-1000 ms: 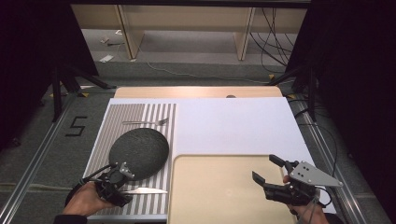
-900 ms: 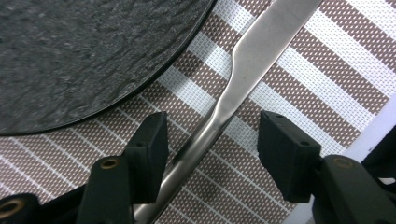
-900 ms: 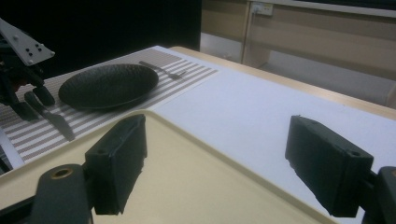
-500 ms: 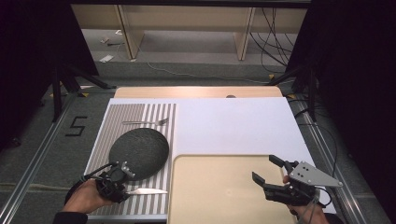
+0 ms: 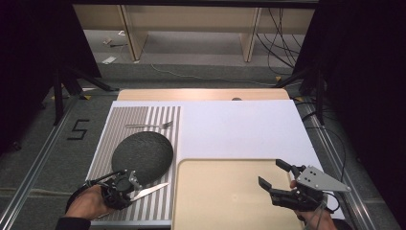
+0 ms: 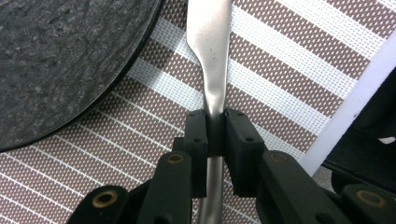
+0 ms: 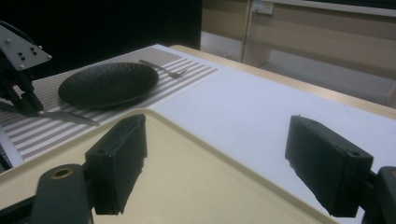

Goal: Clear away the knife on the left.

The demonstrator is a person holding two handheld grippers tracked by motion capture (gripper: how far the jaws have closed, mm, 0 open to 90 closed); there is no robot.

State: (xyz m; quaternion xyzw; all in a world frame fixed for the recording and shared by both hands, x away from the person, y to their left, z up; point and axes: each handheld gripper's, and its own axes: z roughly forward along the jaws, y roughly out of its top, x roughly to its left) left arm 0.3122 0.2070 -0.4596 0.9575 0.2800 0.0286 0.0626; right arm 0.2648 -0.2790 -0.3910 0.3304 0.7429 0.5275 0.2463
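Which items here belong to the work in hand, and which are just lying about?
In use:
- silver table knife, clamped in the left gripper
- brown-and-white striped woven placemat under it

Lying about:
- round black textured plate
- silver fork
- beige plastic tray
- right gripper, open over the tray

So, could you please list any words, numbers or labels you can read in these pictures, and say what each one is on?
"5": a black number marked on the grey floor, left of the table.
A small label on the wooden furniture in the right gripper view: too blurred to read.
Nothing readable on the plate, knife, fork, tray or striped mat.
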